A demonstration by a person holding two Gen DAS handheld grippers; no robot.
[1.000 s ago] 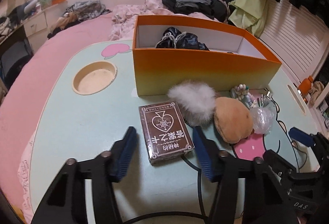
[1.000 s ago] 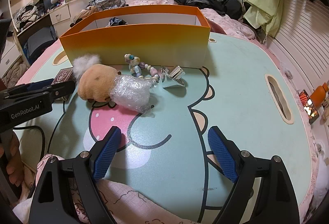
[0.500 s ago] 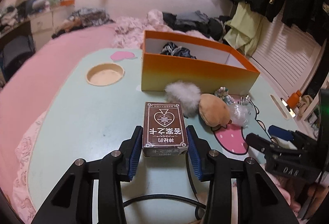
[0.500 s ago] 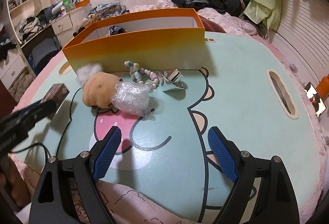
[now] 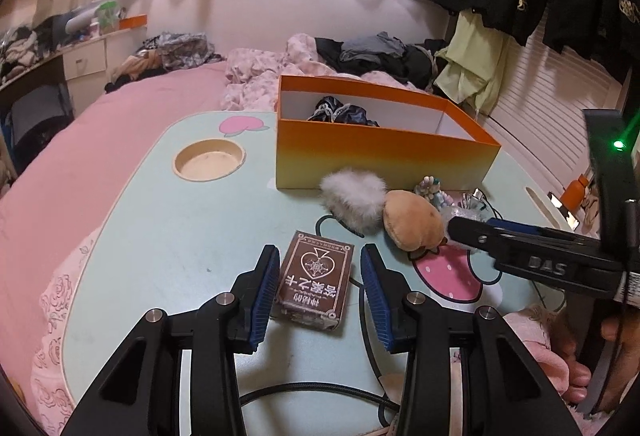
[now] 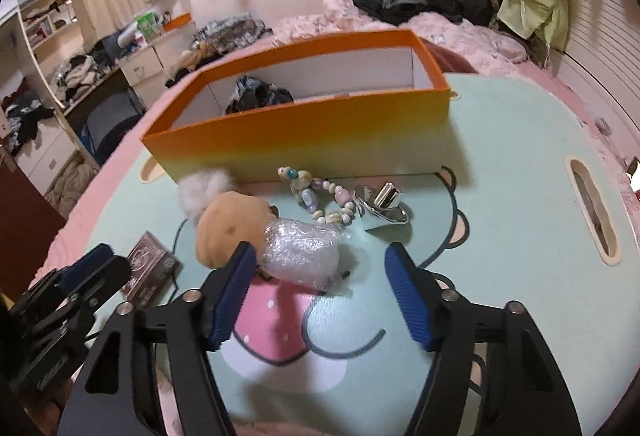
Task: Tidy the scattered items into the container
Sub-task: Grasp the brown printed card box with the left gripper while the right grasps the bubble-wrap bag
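Observation:
A brown card box (image 5: pixel 316 276) sits between the blue pads of my left gripper (image 5: pixel 320 288), which is shut on its long sides. My right gripper (image 6: pixel 320 250) is closing, and a bubble-wrapped bundle (image 6: pixel 304 252) lies between its fingertips with no pad touching it. A tan plush (image 6: pixel 232 232) presses against the bundle, with a white fur puff (image 5: pixel 354 201) behind it. A bead string (image 6: pixel 316 195) and a shiny metal piece (image 6: pixel 382 201) lie by the orange box (image 6: pixel 304 131). The box holds dark cloth (image 5: pixel 340 113).
Everything rests on a teal cartoon table (image 5: pixel 160 220) with a round cup hole (image 5: pixel 209 159) and a slot (image 6: pixel 592 211). A black cable (image 5: pixel 300 390) runs under my left gripper. A person's hand (image 5: pixel 576 372) is at the near right. Pink bedding surrounds the table.
My left pads closed in on the card box, which now lies flatter and lower in view. My right gripper moved in on the bubble-wrapped bundle and its jaws narrowed.

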